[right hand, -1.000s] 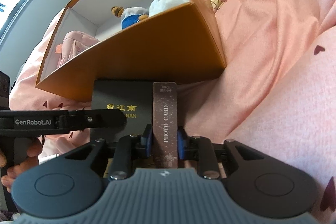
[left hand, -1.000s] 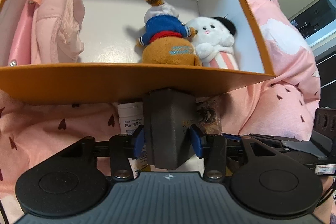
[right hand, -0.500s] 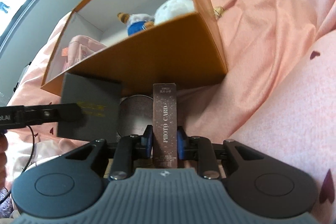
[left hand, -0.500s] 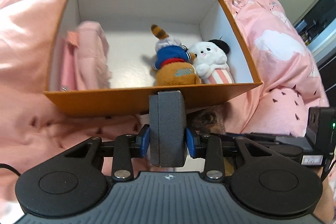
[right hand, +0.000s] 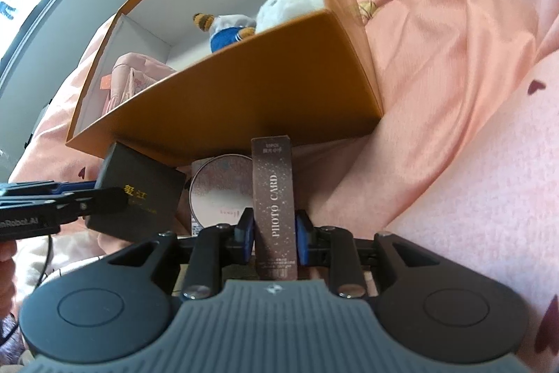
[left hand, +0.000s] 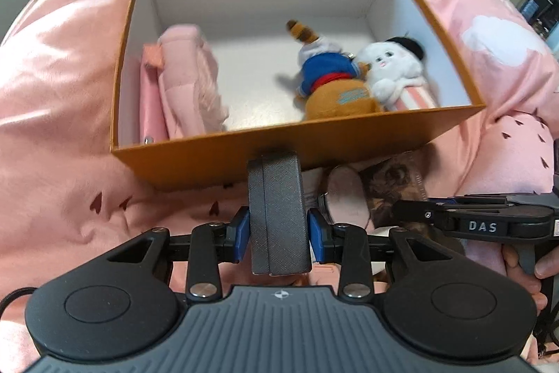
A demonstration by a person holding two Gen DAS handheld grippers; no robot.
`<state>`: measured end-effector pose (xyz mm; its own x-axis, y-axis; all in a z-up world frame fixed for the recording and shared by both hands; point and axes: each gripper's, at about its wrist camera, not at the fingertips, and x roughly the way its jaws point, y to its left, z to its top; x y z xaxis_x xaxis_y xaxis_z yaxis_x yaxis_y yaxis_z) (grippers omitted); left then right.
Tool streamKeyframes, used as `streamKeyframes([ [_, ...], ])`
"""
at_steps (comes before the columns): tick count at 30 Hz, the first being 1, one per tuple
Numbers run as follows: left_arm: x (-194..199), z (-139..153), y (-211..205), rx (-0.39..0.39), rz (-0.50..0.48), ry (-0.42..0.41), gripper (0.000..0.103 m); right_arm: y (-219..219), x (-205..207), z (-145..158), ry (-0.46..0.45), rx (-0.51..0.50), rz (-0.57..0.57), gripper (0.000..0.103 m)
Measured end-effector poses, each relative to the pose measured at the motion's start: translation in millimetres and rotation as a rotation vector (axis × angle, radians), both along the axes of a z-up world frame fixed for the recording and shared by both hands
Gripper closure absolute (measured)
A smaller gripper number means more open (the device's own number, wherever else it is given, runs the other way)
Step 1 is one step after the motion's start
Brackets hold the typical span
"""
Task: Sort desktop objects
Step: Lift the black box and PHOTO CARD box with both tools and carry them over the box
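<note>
While the left gripper [left hand: 278,230] clamps its fingers on a dark grey textured box [left hand: 277,215], held upright just near of the orange storage box [left hand: 209,163], the right gripper [right hand: 274,235] grips a brown "PHOTO CARD" box [right hand: 275,201]. Inside the orange box: pink pouch [left hand: 188,79] left, fox plush [left hand: 332,83] and white plush [left hand: 394,65] right. Pink bedding [left hand: 59,93] underneath.

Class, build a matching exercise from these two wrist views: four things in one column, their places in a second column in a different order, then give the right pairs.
Things
1. dark grey box
2. photo card box
3. white plush
4. round compact

Places
A. outside, below the orange box
B. in the left gripper
C. inside the orange box, right corner
D. in the right gripper

Pairs: 1-B, 2-D, 3-C, 4-A
</note>
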<state>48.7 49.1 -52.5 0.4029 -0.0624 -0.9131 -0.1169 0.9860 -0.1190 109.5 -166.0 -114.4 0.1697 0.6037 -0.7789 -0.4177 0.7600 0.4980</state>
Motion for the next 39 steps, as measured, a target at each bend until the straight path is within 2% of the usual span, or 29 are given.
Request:
streamKeyframes([
  [6, -1, -8, 15, -0.07, 0.056, 0.012, 0.063, 8, 10, -9, 0.044, 0.013, -0.016, 0.073],
  [10, 0, -8, 18, -0.078, 0.067, 0.006, 0.063, -3, 9, -5, 0.036, 0.022, -0.039, 0.074],
  [14, 2, -11, 20, -0.09, 0.064, 0.014, 0.063, -4, 2, 8, -0.02, -0.002, -0.051, 0.076],
  [19, 1, -13, 20, -0.094, 0.053, 0.028, 0.064, 6, -7, 21, -0.092, -0.083, -0.007, 0.078],
  [23, -3, -10, 18, -0.093, 0.041, 0.018, 0.065, 11, -22, 36, -0.2, -0.151, 0.027, 0.079],
  [26, -7, 0, 10, -0.061, 0.004, -0.005, 0.065, 16, -34, 45, -0.286, -0.183, 0.058, 0.079],
  [31, -12, 25, -3, -0.009, -0.05, -0.066, 0.065, 20, -42, 64, -0.358, -0.173, 0.078, 0.079],
  [35, -14, 42, -6, -0.02, -0.056, -0.104, 0.065, 16, -49, 86, -0.397, -0.127, 0.102, 0.079],
  [39, -15, 58, -7, -0.059, -0.065, -0.141, 0.065, 21, -49, 96, -0.39, -0.05, 0.11, 0.079],
])
